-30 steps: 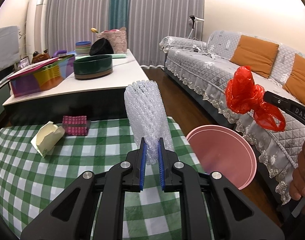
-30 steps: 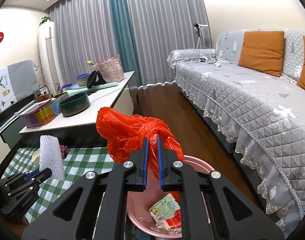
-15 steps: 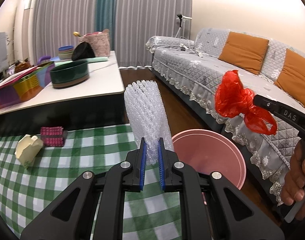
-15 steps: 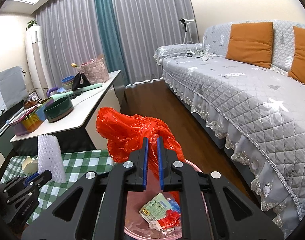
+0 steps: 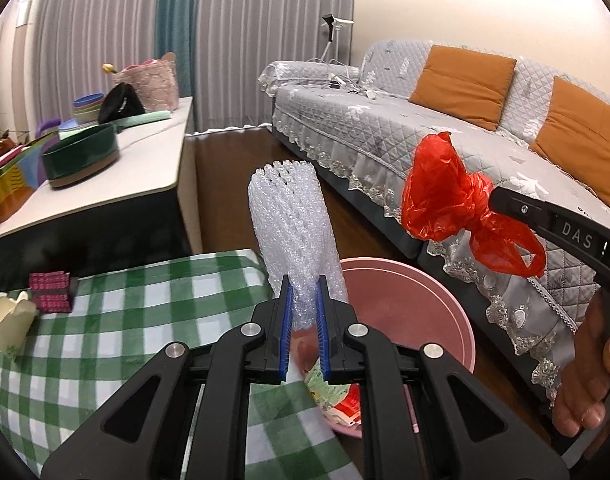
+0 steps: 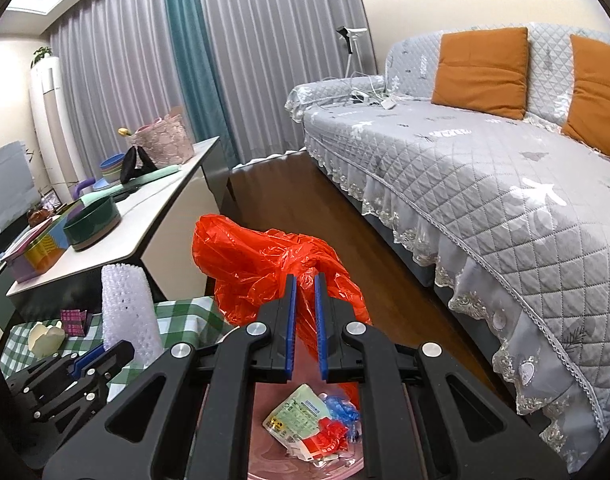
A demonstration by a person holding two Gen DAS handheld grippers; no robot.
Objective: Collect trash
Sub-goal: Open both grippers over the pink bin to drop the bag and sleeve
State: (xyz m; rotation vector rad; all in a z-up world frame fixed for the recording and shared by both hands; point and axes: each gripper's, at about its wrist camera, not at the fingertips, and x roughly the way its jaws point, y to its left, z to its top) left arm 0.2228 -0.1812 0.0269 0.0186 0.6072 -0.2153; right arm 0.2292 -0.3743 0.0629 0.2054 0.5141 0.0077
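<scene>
Grey curtains (image 6: 105, 92) with one teal panel (image 6: 193, 64) cover the far wall. A grey quilted sofa (image 6: 485, 184) bears two orange cushions (image 6: 481, 72). Dark wooden floor (image 6: 305, 200) runs beside a white table (image 6: 145, 220).

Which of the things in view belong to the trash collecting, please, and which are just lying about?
Job:
- white foam net sleeve in left gripper
- crumpled red plastic bag in right gripper
- round pink plastic bin
- cream paper box
- maroon paper box

Lying about:
- dark green round tub
- orange cushions
</scene>
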